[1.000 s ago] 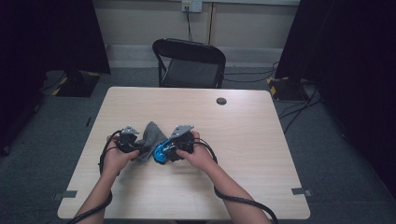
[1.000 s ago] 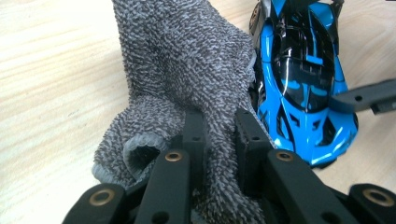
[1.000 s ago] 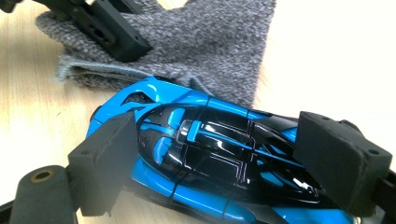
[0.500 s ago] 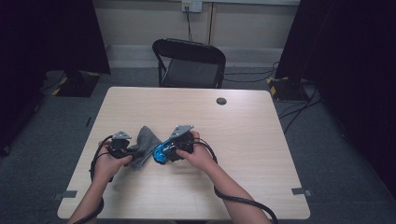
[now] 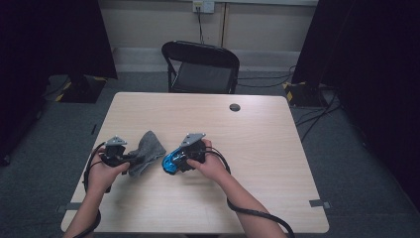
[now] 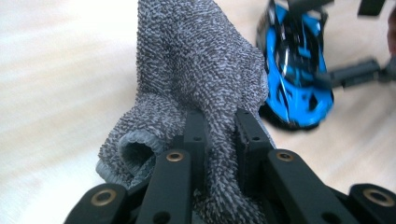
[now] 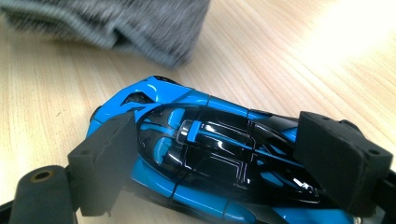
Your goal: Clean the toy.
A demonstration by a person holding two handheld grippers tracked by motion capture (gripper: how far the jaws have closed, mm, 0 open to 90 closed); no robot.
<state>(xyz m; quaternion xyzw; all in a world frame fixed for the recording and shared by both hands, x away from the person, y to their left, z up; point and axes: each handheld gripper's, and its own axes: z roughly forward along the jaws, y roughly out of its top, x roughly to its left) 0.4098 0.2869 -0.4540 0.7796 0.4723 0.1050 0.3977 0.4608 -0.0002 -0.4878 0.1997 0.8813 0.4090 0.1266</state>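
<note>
A grey knitted cloth [image 5: 147,150] lies bunched on the table just left of a blue and black toy car [image 5: 171,162]. My left gripper [image 5: 130,158] is shut on a fold of the cloth [image 6: 196,70]; its two black jaws [image 6: 219,123] pinch the fabric between them. My right gripper [image 5: 182,159] is shut on the toy car [image 7: 187,107], one pad on each side of its body [image 7: 224,161]. The car [image 6: 299,84] is held tilted, its nose near the tabletop. A gap of bare wood separates cloth [image 7: 116,23] and car.
The light wooden table [image 5: 257,163] has a small black round disc [image 5: 235,107] near its far edge. A black folding chair [image 5: 200,67] stands behind the table. Cables trail from both grippers towards the near edge.
My left gripper has drawn the cloth to the left, away from the car, and slightly up. The right gripper and the car have stayed where they were.
</note>
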